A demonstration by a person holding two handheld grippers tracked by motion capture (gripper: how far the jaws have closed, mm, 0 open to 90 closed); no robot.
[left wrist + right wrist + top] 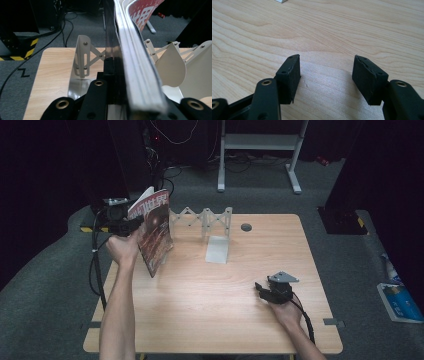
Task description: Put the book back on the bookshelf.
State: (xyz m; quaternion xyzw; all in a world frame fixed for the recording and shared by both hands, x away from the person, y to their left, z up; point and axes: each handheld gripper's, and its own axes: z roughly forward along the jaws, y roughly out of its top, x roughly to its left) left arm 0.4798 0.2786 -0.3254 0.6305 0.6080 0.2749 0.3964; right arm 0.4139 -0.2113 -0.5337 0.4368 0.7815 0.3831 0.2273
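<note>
While the left gripper (120, 222) hangs above the table's far left corner, its black jaws are pressed onto the spine edge of a thin red-covered magazine (154, 232) with white characters on its cover, pinching it firmly. Seen along the jaws in the left gripper view, the magazine (138, 75) runs straight away from the tool, standing on edge, its long axis reaching forward and up, the stacked page edges showing as pale layers.

Beyond and below it stands the white metal expanding book rack (202, 220), a row of upright dividers joined by scissor links along the back of the light wooden table (210, 305). In the left gripper view one slotted divider (82, 60) rises just left of the magazine and a rounded one (172, 66) just right of it, so the magazine seems lined up over the gap between them, near the rack's left end. My judgement is that the coming move is a lowering into that slot, and it depends on keeping the magazine's plane parallel with the dividers.

The right gripper (272, 290) rests well apart, near the table's right front, jaws spread wide over bare wood with nothing between them; the left hand (122, 251) is clearly the nearer to the rack.
</note>
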